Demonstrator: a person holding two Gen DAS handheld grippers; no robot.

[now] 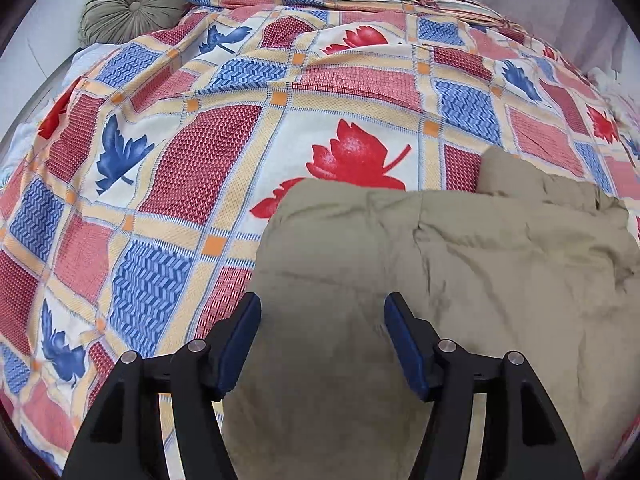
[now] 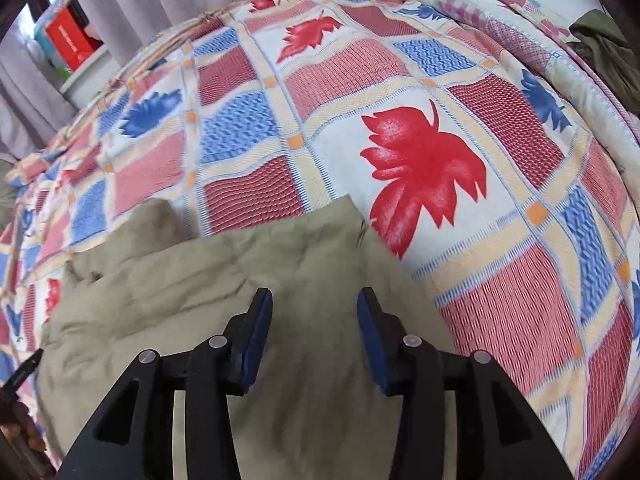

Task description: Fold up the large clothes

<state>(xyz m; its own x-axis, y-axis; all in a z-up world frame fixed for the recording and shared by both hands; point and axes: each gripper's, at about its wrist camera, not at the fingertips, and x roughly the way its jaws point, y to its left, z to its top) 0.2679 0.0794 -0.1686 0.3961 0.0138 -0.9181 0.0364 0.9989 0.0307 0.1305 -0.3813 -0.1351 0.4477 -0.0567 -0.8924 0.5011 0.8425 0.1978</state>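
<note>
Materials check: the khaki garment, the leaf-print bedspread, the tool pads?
Khaki garment: looks like soft woven cotton, matte, fine creases. Leaf-print bedspread: printed woven cloth, likely cotton, matte; it drapes in shallow folds. Left tool and right tool: rigid black plastic, semi-matte, with dark blue pads, probably rubber or foam; hard to tell.

Illumination is soft, even and fairly bright in both views; no hard glare noted. Shadows are faint, limited to creases in the khaki garment point(image 1: 400, 264) and under the left gripper point(image 1: 322, 308). Both views show strong fisheye bending: the bedspread point(image 1: 224, 148) grid bows outward, and dark rounded corners frame each picture. The left view is sharp at centre. The right view is softer, with smeared garment texture near the right gripper point(image 2: 315, 300) and blurred curtains point(image 2: 132, 4).
</note>
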